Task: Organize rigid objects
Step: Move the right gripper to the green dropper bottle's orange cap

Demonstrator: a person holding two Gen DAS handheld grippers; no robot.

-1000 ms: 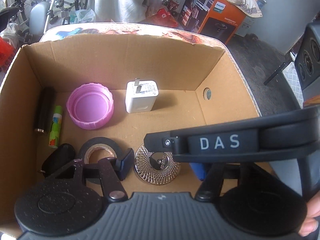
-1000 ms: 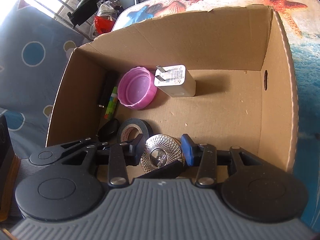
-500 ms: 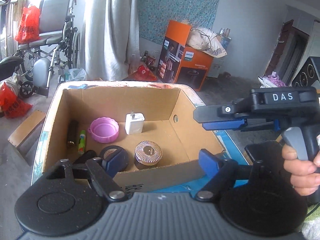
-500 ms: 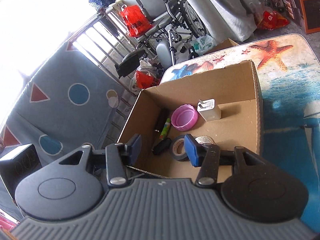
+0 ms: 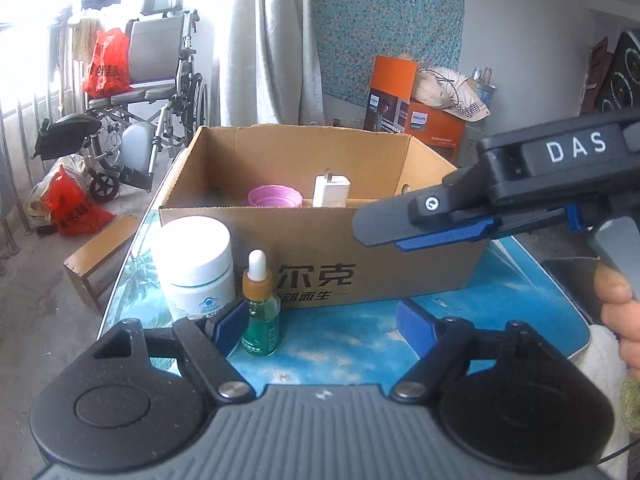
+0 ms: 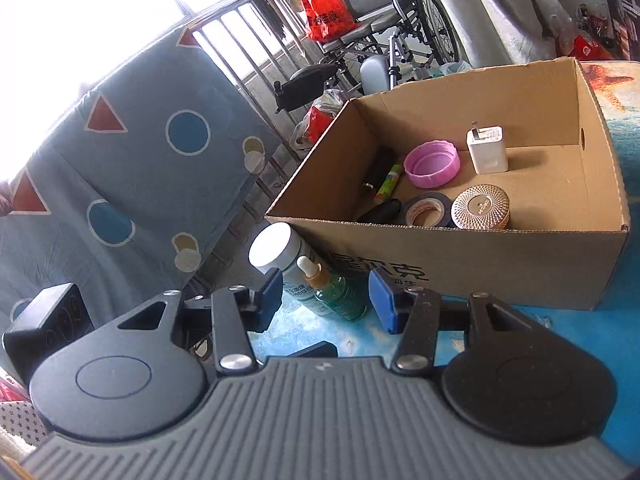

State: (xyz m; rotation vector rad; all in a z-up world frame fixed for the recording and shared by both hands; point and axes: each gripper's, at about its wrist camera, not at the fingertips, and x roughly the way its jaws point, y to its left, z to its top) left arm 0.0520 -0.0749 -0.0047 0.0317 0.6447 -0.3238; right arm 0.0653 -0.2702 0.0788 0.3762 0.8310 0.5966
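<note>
A cardboard box stands on the blue table. It holds a pink lid, a white charger, a gold jar, a tape roll, a green tube and dark items. In front of the box stand a white-capped jar and a green dropper bottle. My left gripper is open and empty, low before the box, its left pad beside the dropper bottle. My right gripper is open and empty, in front of both bottles.
The right gripper's body crosses the left wrist view at the right, over the box's corner. The table ends just left of the white jar. A wooden stool, a wheelchair and a blue patterned cloth stand beyond.
Both grippers have pulled up and back out of the box to the table in front of it. The right gripper has let go of the gold jar, which now stands inside the box.
</note>
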